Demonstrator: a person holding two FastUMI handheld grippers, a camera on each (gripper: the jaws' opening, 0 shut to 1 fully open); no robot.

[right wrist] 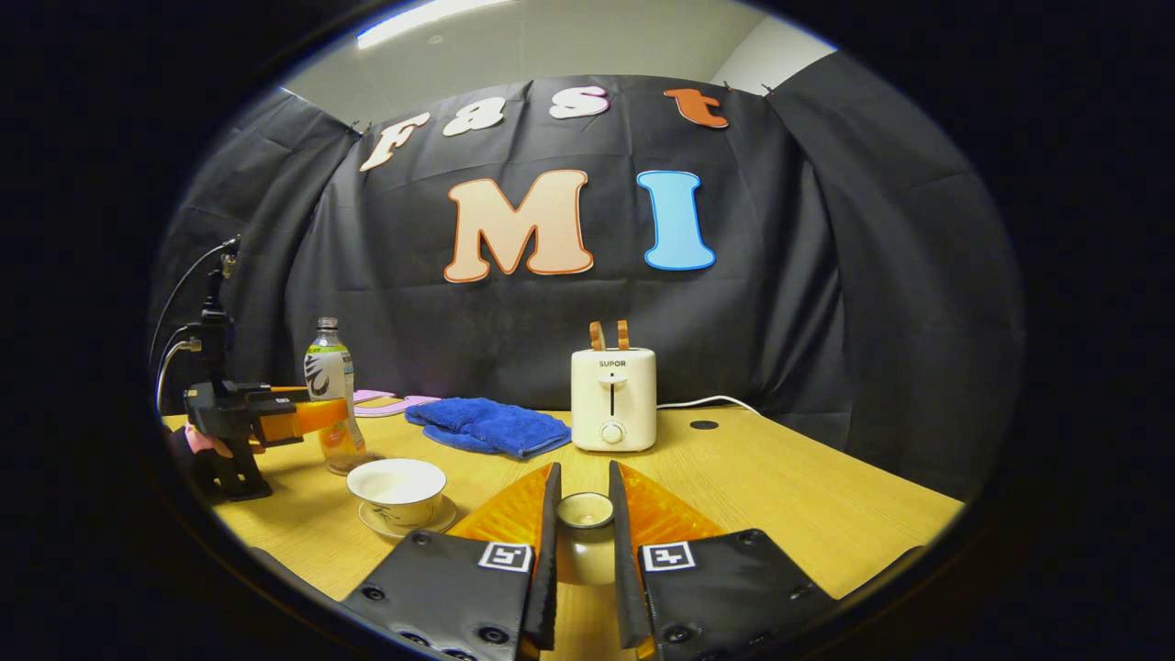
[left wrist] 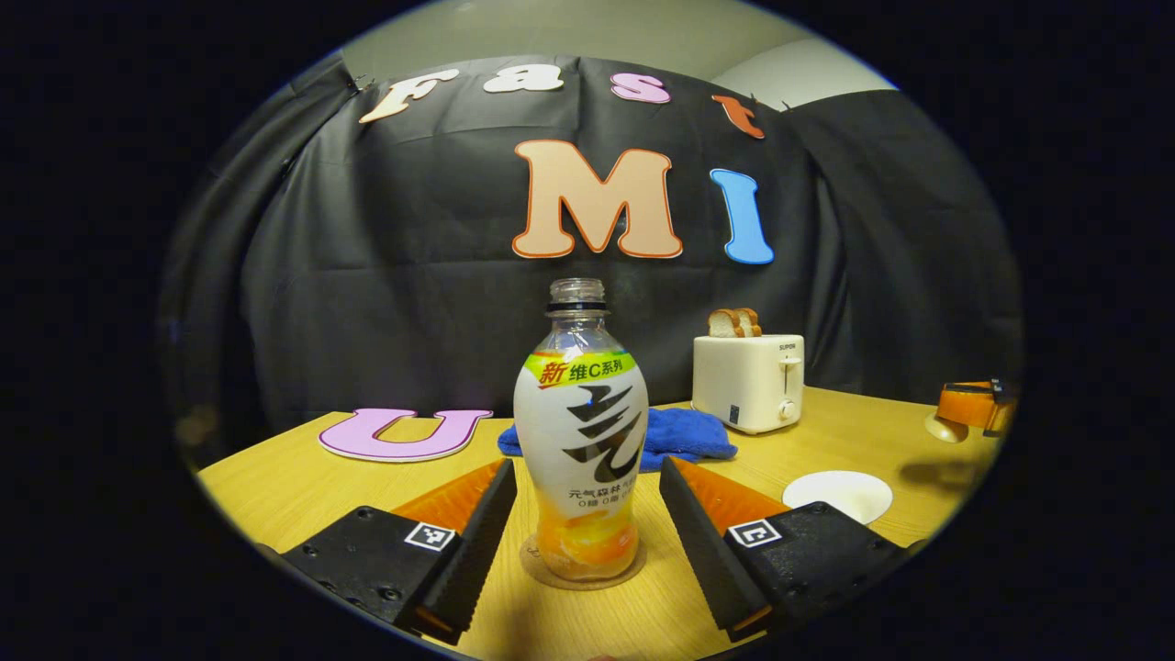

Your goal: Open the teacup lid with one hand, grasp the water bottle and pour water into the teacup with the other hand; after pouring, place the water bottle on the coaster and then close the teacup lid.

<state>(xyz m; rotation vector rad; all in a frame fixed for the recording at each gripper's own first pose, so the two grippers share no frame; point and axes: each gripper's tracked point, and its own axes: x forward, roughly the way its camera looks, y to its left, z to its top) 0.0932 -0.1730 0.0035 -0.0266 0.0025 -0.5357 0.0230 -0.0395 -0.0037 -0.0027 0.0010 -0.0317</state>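
The uncapped water bottle (left wrist: 581, 441), with orange liquid at its bottom, stands upright on a round coaster (left wrist: 582, 574). My left gripper (left wrist: 580, 487) is open, one finger on each side of the bottle with a gap on both sides. The white teacup (right wrist: 397, 491) sits uncovered on its saucer (right wrist: 406, 525), right of the bottle. My right gripper (right wrist: 584, 477) is shut on the knob of the teacup lid (right wrist: 585, 510), held above the table to the right of the cup. In the right gripper view the left gripper (right wrist: 307, 418) stands around the bottle (right wrist: 330, 386).
A cream toaster (right wrist: 613, 399) with bread slices stands at the back of the wooden table (right wrist: 826, 496). A blue towel (right wrist: 486, 427) lies left of it, behind the cup. The toaster's cable (right wrist: 707, 401) runs off to the right.
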